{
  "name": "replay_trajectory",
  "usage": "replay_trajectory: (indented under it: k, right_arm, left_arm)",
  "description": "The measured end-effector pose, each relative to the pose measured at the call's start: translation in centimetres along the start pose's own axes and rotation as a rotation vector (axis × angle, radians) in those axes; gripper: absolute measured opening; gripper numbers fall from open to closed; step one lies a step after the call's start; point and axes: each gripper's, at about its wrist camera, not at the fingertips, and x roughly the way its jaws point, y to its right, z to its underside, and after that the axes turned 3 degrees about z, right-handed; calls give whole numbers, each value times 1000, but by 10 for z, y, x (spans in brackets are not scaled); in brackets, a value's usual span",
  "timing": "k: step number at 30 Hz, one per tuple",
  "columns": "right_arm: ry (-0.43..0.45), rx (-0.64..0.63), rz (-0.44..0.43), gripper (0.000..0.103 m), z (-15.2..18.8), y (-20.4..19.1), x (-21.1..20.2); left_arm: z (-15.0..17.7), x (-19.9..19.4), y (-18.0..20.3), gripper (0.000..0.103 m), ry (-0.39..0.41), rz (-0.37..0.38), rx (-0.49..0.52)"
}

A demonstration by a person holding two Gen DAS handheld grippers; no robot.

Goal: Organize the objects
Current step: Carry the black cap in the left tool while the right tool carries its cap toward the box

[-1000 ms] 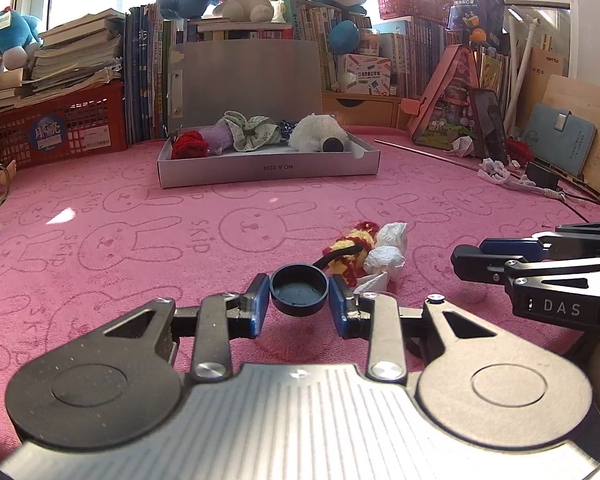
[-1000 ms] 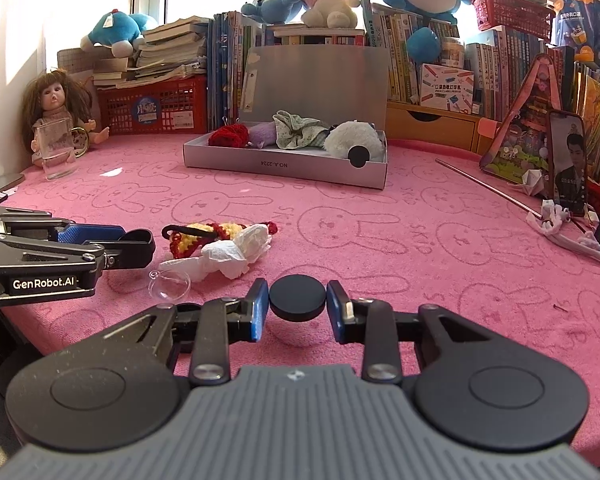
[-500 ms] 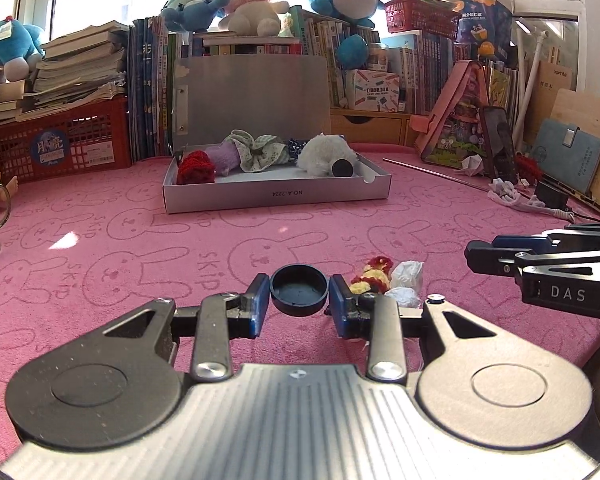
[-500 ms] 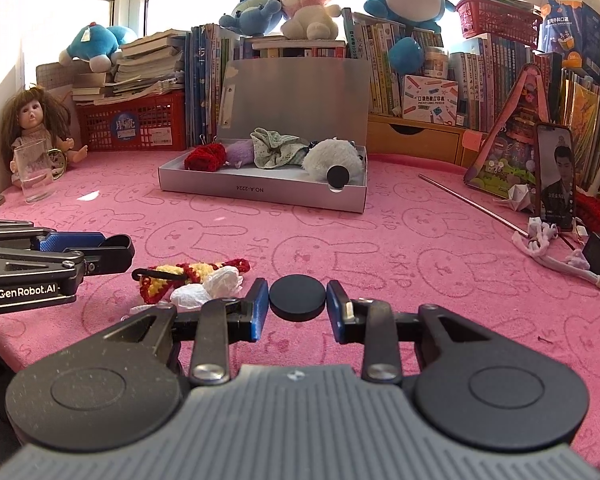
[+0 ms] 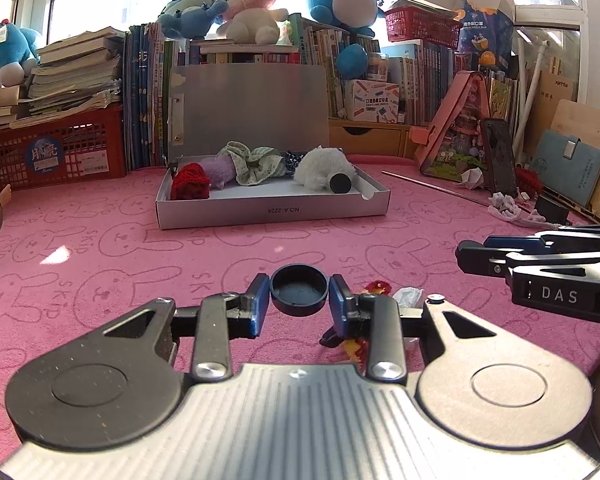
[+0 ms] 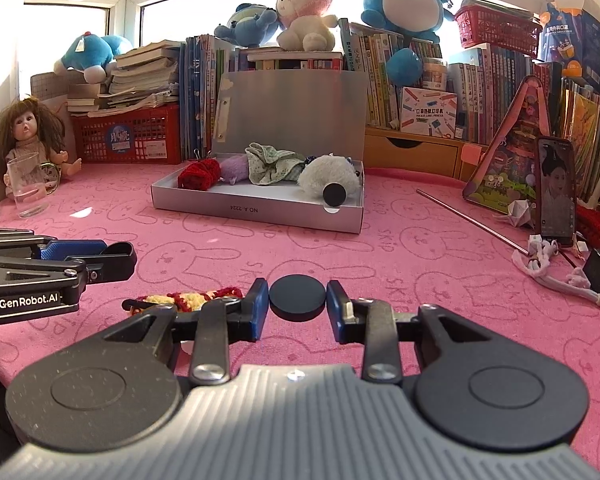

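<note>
My left gripper (image 5: 299, 296) is shut on a round black cap (image 5: 299, 289) with its hollow side showing. My right gripper (image 6: 297, 298) is shut on a flat black round lid (image 6: 297, 297). Both are held above the pink rabbit-print cloth (image 5: 100, 264). Ahead stands an open silver box (image 5: 272, 210) holding a red knit piece (image 5: 190, 186), a purple plush, a green cloth, a white fluffy toy (image 5: 324, 168) and a black disc (image 5: 340, 183). A red-and-yellow crochet piece (image 6: 188, 300) and crumpled white paper (image 5: 408, 295) lie just under the grippers. The right gripper shows at the right edge of the left wrist view.
A doll (image 6: 28, 136) and a clear glass (image 6: 28, 188) stand at far left. Books, a red crate (image 5: 56, 152) and plush toys line the back. A phone (image 6: 556, 192), a thin metal rod (image 6: 472, 220) and white cord (image 6: 548, 260) lie at right.
Both grippers have risen and moved forward with their black pieces; the crochet piece and paper have slid lower in view, partly behind the fingers, and the box looks nearer.
</note>
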Motion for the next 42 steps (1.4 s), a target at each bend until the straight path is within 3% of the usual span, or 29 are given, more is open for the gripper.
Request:
replay_trajectory:
  k: [12, 42]
  right_arm:
    - [30, -2, 5, 36, -17, 2, 10]
    - [67, 31, 38, 36, -64, 17, 58]
  left_arm:
    - [-19, 9, 2, 38, 43, 11, 20]
    - [-73, 59, -37, 38, 63, 25, -69]
